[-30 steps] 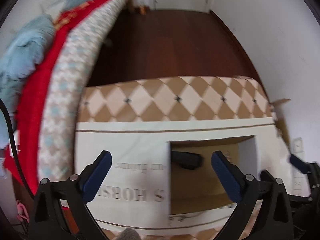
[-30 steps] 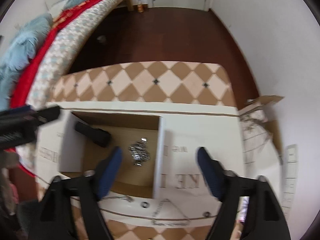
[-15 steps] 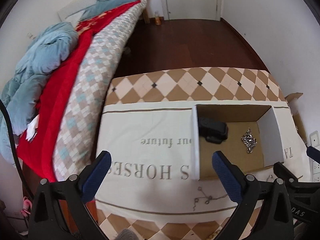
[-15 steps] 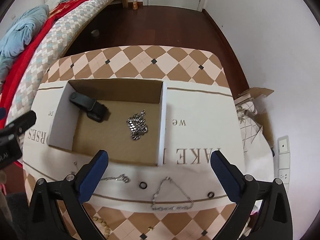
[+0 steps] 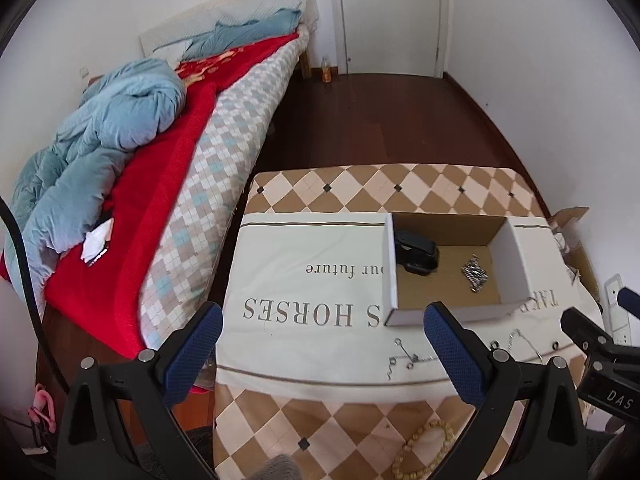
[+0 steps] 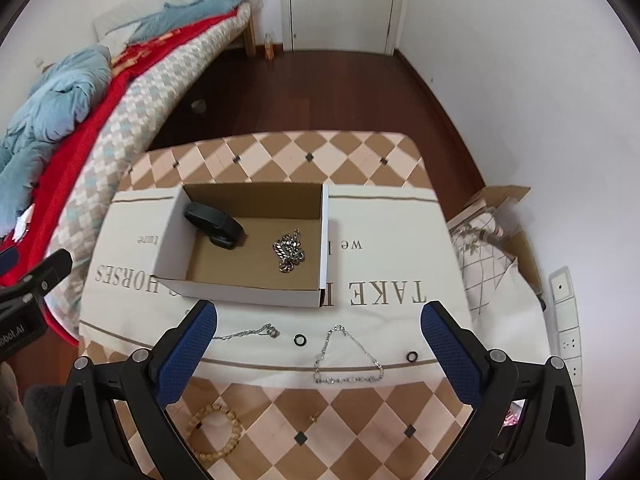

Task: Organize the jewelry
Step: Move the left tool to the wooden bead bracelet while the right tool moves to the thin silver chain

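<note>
**Both grippers wide open above the jewelry table**

The left gripper (image 5: pixel 320 344) and right gripper (image 6: pixel 320 348) hang with jaws spread wide, gripping nothing; a cardboard box (image 6: pixel 325 236) on the cream cloth (image 6: pixel 380 240) holds a black band (image 6: pixel 214 224) and a heaped silver chain (image 6: pixel 289 250); nearer, on the cloth, lie a silver necklace (image 6: pixel 346 360), a thin chain (image 6: pixel 246 333) and two black rings (image 6: pixel 299 339); a beaded bracelet (image 6: pixel 214 430) rests on the checkered table (image 6: pixel 360 420)

Box (image 6: pixel 248 288): matt cardboard, white outside, raw brown inside.
Chain in box (image 6: pixel 289 250): shiny silver metal links.
Necklace (image 6: pixel 347 360): bright metal.
Bead bracelet (image 6: pixel 214 430): matt wooden beads.
Cloth (image 6: pixel 380 320): cream woven fabric, printed.
Floor (image 6: pixel 320 96): glossy dark wood.
Right hand-held gripper (image 6: pixel 318 352): black plastic; its pads (image 6: pixel 186 354): blue and textured.
</note>
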### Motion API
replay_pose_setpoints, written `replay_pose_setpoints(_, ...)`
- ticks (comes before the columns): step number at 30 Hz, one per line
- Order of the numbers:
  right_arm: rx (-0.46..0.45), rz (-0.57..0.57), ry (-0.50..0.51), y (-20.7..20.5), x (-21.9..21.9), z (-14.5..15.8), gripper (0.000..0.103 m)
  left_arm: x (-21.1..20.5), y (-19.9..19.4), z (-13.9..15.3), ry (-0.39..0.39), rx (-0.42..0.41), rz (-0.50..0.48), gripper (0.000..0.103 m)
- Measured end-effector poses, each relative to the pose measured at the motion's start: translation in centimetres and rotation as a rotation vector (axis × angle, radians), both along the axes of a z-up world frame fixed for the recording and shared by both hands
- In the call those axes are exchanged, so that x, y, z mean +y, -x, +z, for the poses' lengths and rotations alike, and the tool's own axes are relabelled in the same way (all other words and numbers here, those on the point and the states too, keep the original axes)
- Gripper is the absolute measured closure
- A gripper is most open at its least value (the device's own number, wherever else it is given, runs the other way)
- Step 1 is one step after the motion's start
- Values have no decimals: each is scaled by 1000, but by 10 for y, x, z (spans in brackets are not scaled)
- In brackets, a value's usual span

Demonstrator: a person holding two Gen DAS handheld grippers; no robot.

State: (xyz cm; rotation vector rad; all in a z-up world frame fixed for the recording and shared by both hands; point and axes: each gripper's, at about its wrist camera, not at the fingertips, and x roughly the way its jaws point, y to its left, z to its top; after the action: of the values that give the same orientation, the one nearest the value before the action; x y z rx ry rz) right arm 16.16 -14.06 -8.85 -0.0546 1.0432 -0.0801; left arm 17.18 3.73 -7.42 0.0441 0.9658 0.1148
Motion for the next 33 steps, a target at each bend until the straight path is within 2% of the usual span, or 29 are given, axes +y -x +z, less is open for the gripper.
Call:
replay_pose_setpoints(9, -99, 23, -16, 48, 13, 49, 0, -2, 49, 40, 24, -74, -15, 0)
replay_pose_setpoints(14, -105, 21, -56, 72, 13, 58, 0, 7, 66, 44, 14, -91, 16, 0)
replay_pose_setpoints(16, -83, 3, -76, 81, 6, 49, 0, 9, 72, 34, 12, -72, 16, 0)
replay_pose_setpoints(20, -25, -47, -99, 94, -10, 18, 1, 2, 78, -11, 21, 48, -24, 1)
replay_pose_setpoints(22, 23, -78, -131, 99, -24, -3, 9, -8, 81, -42, 26, 125, -66, 1)
replay_pose_setpoints(24, 73, -118, -161, 101, -39, -21, 25, -17, 83, -65, 43, 179, -92, 2)
replay_pose_setpoints(28, 139, -237, -229, 112, -78, -55, 25, -41, 83, -106, 54, 273, -158, 2)
replay_pose_setpoints(33, 187, -297, -239, 118, -103, -82, 25, -60, 78, -146, 27, 365, -207, 3)
